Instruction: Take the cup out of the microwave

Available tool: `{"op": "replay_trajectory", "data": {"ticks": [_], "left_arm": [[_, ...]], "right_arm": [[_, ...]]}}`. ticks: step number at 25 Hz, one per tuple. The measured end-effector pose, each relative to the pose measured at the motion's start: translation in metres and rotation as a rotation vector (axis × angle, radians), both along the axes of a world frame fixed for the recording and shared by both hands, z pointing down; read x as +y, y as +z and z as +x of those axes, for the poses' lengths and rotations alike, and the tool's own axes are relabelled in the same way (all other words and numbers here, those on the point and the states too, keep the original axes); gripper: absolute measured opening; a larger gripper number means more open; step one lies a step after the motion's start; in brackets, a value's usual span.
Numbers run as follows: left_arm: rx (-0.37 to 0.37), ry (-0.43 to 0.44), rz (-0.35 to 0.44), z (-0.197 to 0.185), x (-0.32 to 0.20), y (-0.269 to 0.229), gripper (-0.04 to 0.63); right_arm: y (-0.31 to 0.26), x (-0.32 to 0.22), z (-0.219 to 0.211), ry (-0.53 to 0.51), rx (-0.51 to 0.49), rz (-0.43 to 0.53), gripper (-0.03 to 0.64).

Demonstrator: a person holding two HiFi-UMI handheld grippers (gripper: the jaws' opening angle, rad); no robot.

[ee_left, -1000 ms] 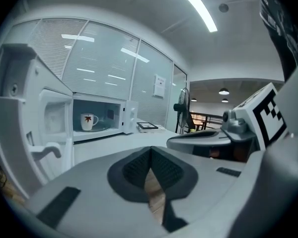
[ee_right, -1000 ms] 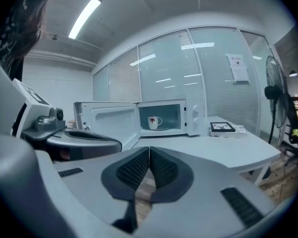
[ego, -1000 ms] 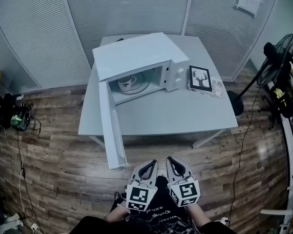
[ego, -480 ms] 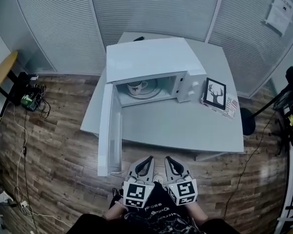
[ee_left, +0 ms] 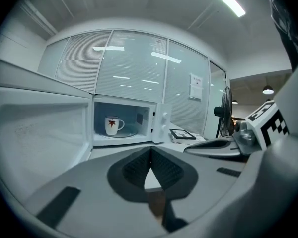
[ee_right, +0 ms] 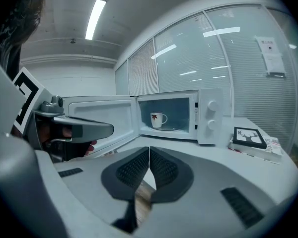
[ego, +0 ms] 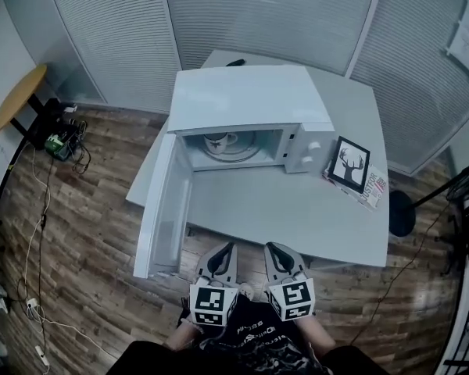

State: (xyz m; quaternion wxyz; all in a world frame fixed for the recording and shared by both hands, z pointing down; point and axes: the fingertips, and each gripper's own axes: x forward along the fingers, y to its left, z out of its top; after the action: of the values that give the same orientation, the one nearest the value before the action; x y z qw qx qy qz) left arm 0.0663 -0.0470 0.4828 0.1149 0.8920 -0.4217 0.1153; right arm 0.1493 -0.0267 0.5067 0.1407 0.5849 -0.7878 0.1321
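The cup (ego: 216,141) sits inside the microwave (ego: 250,100), on the round glass plate (ego: 241,148), toward the left side of the opening. It stands upright and its handle points to the right. The door (ego: 164,209) hangs wide open on the left and swings out toward the near side, so nothing blocks the way in.

The microwave stands at the far side of the table (ego: 297,209). A picture (ego: 349,163) of a deer lies to its right, out of the way.

The left gripper (ego: 227,248) and the right gripper (ego: 273,248) are held side by side close to the person's body, by the near edge of the table. Both point at the microwave but are well apart from the cup. Each one has its jaws pressed together with nothing between them.

I think the reach for the cup has not begun. The jaws must open before they can grab it. The right gripper may have the easier way in, since the door stands on the left.
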Motion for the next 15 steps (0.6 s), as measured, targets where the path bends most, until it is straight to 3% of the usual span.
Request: {"op": "replay_trajectory", "data": {"ticks": [8, 15], "left_arm": [[0.026, -0.112, -0.009, -0.018, -0.024, -0.003, 0.008], [-0.014, -0.119, 0.032, -0.017, -0.054, -0.003, 0.008]], "right_arm": [[-0.003, -0.022, 0.008, 0.018, 0.008, 0.009, 0.006], [-0.011, -0.054, 0.014, 0.048, 0.002, 0.036, 0.006]]}}
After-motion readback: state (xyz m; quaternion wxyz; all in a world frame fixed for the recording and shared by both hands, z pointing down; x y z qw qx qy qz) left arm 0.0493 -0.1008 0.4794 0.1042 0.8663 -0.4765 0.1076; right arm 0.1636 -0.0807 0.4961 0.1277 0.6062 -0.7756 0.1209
